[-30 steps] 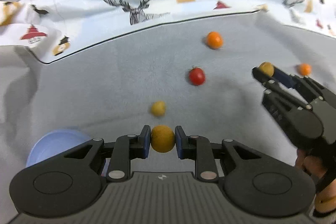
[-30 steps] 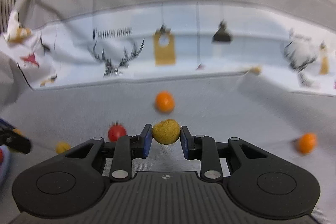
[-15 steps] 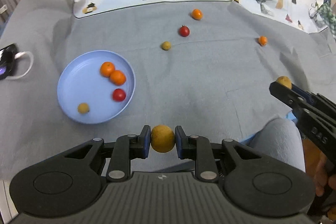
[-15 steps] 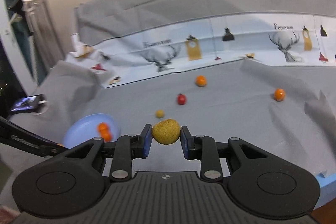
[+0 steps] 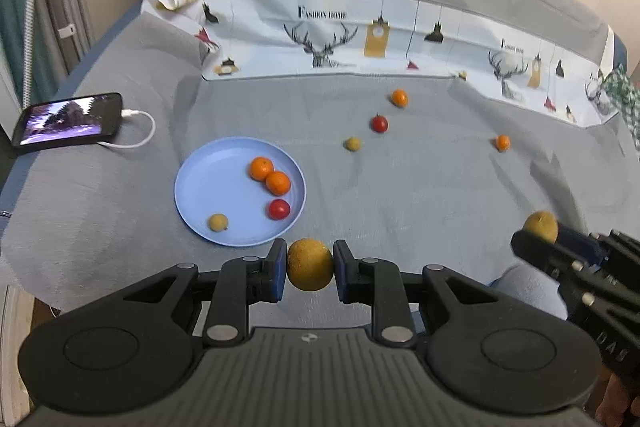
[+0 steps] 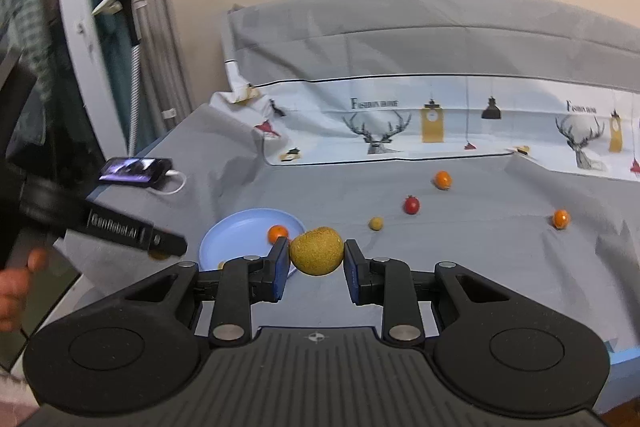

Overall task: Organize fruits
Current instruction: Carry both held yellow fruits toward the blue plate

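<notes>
1. Yellow-brown fruit, round and rough-skinned, sits clamped between the blue pads of the left gripper (image 5: 310,270); call it the left longan (image 5: 310,270). It is held off the cloth, just on the near side of the blue plate (image 5: 208,171).
2. The right gripper (image 6: 316,258) is likewise closed on a second fruit of the same kind, the right longan (image 6: 316,255). The left wrist view shows it well to the right of the plate and nearer than the plate's far rim.
3. The plate rests on the grey cloth (image 5: 420,195) and holds four pieces: two oranges (image 5: 270,175) touching each other, a red tomato (image 5: 279,209) just nearer than them, and a small yellow fruit (image 5: 218,222) at the near-left part.
4. Beyond the plate and to its right, four pieces lie loose on the cloth: a yellow fruit (image 5: 352,143), a red tomato (image 5: 379,123), an orange (image 5: 399,98) and, further right, another orange (image 5: 502,142).
5. A phone (image 5: 68,123) with its white cable lies left of the plate, apart from it.
6. Judgement: the step in hand is carrying two gripped fruits to the plate. The next move calls for lowering the left one over bare plate, near centre-left, before the pads part, as round fruit may roll off the shallow rim. The right one must travel leftward first.
</notes>
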`<move>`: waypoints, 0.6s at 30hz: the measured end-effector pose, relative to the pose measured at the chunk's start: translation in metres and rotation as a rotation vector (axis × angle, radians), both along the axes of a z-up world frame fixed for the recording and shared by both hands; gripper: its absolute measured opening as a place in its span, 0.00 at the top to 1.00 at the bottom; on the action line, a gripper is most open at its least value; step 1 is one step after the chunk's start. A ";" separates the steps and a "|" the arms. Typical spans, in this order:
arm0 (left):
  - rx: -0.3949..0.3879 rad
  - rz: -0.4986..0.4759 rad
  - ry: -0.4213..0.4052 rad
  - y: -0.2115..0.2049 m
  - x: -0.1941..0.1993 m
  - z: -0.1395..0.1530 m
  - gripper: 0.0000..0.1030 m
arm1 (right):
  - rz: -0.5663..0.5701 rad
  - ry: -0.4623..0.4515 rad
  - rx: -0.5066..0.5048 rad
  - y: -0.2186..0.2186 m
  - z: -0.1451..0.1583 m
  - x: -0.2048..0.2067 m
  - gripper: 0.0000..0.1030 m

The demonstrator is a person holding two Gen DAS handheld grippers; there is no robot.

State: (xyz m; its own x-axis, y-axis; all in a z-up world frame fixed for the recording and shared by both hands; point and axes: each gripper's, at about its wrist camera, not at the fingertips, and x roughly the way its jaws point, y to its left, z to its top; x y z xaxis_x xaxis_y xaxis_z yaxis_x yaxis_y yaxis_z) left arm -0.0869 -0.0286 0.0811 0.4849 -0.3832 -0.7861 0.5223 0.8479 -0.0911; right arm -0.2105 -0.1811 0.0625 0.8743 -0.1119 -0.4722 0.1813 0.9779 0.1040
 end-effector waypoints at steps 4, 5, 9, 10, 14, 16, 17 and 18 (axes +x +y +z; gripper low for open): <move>-0.020 0.010 -0.030 0.011 -0.007 0.010 0.74 | 0.011 -0.011 -0.034 0.010 0.007 -0.007 0.71; -0.023 0.013 -0.040 0.013 -0.009 0.012 0.74 | 0.010 -0.016 -0.039 0.011 0.009 -0.008 0.71; -0.036 0.030 -0.055 0.023 -0.015 0.019 0.74 | 0.010 -0.033 -0.052 0.015 0.013 -0.013 0.71; -0.038 0.035 -0.059 0.025 -0.017 0.021 0.74 | 0.010 -0.036 -0.054 0.017 0.014 -0.015 0.71; -0.053 0.044 -0.070 0.032 -0.022 0.025 0.74 | 0.019 -0.047 -0.066 0.023 0.017 -0.020 0.71; -0.061 0.047 -0.076 0.034 -0.025 0.028 0.74 | 0.024 -0.054 -0.076 0.025 0.018 -0.023 0.71; -0.064 0.047 -0.079 0.035 -0.026 0.029 0.74 | 0.025 -0.058 -0.080 0.027 0.019 -0.024 0.71; -0.067 0.048 -0.081 0.035 -0.026 0.029 0.74 | 0.026 -0.062 -0.084 0.028 0.020 -0.026 0.71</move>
State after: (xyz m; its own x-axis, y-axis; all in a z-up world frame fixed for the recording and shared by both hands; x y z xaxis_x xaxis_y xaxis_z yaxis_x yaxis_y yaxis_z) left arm -0.1134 0.0066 0.1104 0.5652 -0.4086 -0.7167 0.4892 0.8655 -0.1077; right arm -0.2365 -0.1535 0.0825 0.9047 -0.1253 -0.4071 0.1512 0.9880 0.0319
